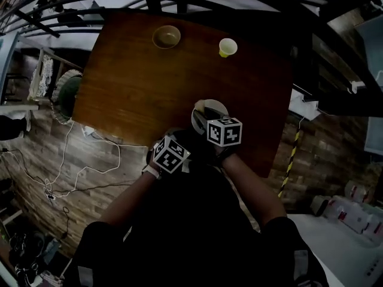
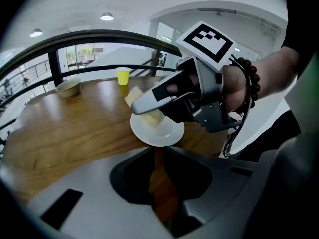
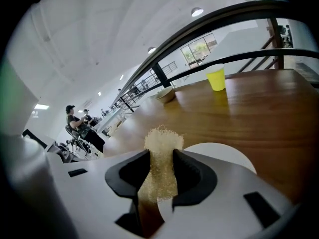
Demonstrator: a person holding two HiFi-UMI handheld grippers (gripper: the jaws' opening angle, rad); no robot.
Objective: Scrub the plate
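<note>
Right gripper view: the right gripper [image 3: 160, 158] squeezes a sponge [image 3: 162, 141] just over the plate [image 3: 227, 156] on the table [image 3: 264, 118]. The left gripper [image 2: 158, 156], just near the plate, has its jaws a little apart and holds nothing. Farther off stand a cup [image 3: 216, 78] and a bowl [image 3: 164, 94].

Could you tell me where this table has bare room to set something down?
The left half of the table, from bowl to near edge, is bare, as is the strip between yellow cup and plate. Crowded at the plate: left hand-held gripper and right hand-held gripper with sponge.
</note>
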